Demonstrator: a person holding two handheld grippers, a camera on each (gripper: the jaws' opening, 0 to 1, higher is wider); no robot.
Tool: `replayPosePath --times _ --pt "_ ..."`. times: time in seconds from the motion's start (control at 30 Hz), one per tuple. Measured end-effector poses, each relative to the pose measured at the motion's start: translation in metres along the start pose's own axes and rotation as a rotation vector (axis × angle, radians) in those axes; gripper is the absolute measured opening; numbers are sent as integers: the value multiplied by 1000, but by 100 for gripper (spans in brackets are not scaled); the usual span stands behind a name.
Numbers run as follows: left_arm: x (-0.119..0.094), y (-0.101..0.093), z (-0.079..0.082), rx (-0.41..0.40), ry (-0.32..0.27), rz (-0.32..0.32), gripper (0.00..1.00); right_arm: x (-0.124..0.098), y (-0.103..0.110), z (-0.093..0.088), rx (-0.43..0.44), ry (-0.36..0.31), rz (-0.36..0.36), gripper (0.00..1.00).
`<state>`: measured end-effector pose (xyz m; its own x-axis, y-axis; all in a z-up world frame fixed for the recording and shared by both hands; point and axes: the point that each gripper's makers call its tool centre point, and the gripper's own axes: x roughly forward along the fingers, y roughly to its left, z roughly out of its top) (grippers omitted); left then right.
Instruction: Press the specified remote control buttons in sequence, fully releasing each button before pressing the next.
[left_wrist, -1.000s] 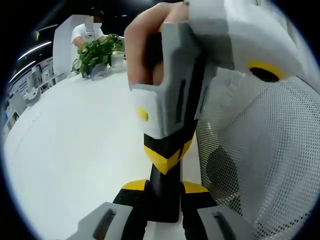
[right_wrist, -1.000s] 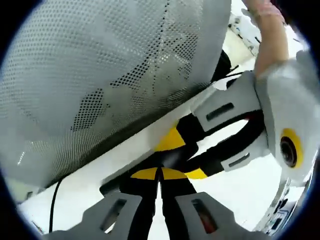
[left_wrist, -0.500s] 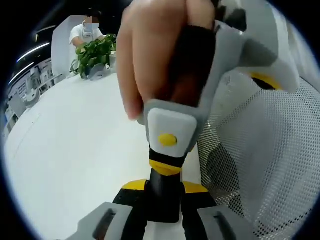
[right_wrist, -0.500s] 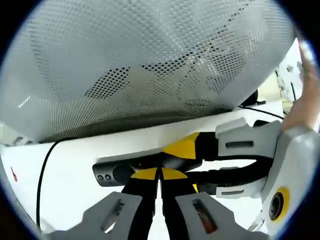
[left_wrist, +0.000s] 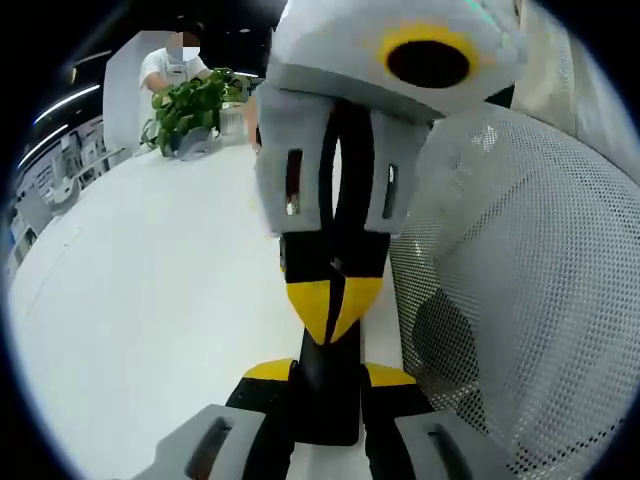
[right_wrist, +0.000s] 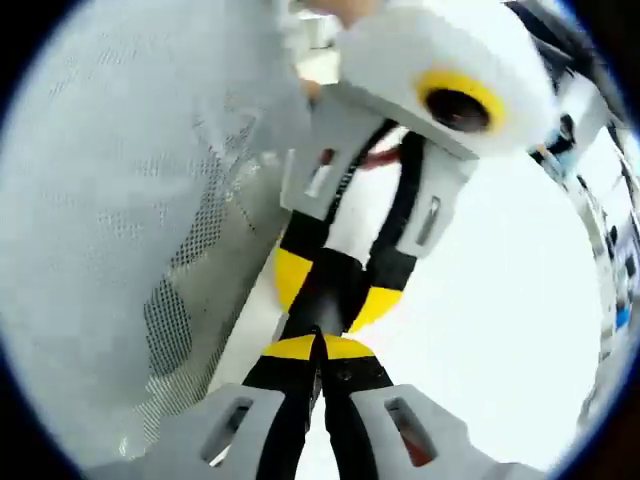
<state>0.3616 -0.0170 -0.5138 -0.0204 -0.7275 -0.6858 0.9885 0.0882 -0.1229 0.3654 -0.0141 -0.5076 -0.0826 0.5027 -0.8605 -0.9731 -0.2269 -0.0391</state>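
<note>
The black remote control (left_wrist: 325, 400) stands upright between my left gripper's (left_wrist: 328, 375) yellow pads, which are shut on it. From above, my right gripper (left_wrist: 330, 312) points down with its yellow tips closed together, resting against the remote's upper end. In the right gripper view, my right gripper (right_wrist: 320, 348) is shut with its tips touching the remote (right_wrist: 338, 272). There the left gripper (right_wrist: 333, 292) clamps the remote from the far side. The remote's buttons are hidden.
A white perforated mesh shell (left_wrist: 520, 300) rises close beside the remote, and it also shows in the right gripper view (right_wrist: 120, 250). The white table (left_wrist: 140, 300) stretches away to a potted plant (left_wrist: 190, 110), with a person (left_wrist: 172, 62) behind it.
The right gripper has turned: earlier a hand around it showed, now its shut tips point straight down on the remote. The right view swung off the mesh. The left gripper held still.
</note>
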Motion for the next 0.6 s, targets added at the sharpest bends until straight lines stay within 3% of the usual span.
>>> replayPosePath --times 0.17,0.3,0.6 --pt "0 0 0 0 0 0 25 -2 2 -3 70 -22 -16 1" --pt "0 1 0 3 3 -1 25 -3 7 -5 146 -41 -17 10" --pt "1 1 -1 23 14 1 25 -4 6 -9 177 -56 -60 20"
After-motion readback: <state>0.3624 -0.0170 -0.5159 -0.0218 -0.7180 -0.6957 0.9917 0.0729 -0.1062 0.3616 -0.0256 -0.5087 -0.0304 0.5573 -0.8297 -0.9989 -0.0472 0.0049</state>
